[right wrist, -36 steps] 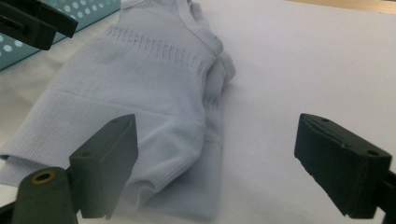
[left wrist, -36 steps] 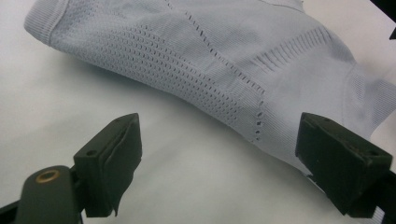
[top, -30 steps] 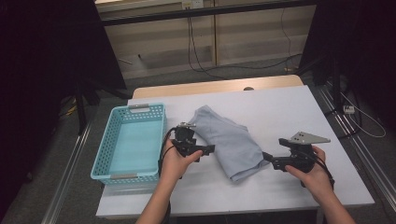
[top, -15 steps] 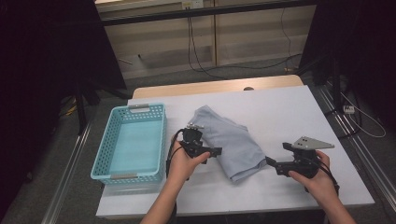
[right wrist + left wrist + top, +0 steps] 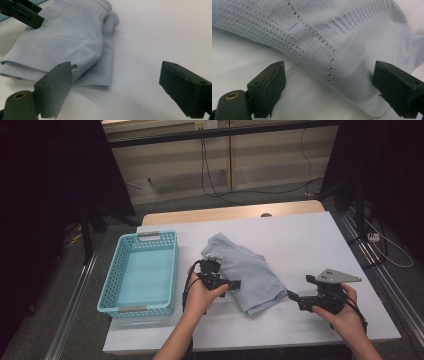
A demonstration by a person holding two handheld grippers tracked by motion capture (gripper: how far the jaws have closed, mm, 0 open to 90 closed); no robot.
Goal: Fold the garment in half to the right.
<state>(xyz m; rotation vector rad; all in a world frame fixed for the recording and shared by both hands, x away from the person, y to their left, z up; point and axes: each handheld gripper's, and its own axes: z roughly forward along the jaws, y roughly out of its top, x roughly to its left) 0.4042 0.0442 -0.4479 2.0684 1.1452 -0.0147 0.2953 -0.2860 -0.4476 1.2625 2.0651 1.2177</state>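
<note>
- Right now a folded pale blue knit garment point(image 5: 245, 277) lies on the white table point(image 5: 300, 240), slanting from far-left to near-right, with a turquoise basket point(image 5: 111, 290) standing empty just to its left.
- The left gripper point(image 5: 235, 284) sits at the garment's left edge, about midway along it, its jaws spread wide; in the left gripper view the fabric point(image 5: 342, 47) lies between and beyond the two pads without either pressing on it, so it holds nothing.
- The right gripper point(image 5: 291, 296) points leftwards at the garment's near-right corner, jaws equally wide and empty; in the right gripper view the folded hem point(image 5: 82, 65) lies just ahead of one jaw, with bare table under the other.
- Both grippers come in low and nearly level with the table, which suits sliding a jaw under a thin layered edge instead of pinching from above.
- Taking the cloth at two separated points would probably keep the fold together when it is lifted, rather than letting it sag open.
- The basket's place close beside the garment suggests it is where the cloth goes, a short carry to the left.
</note>
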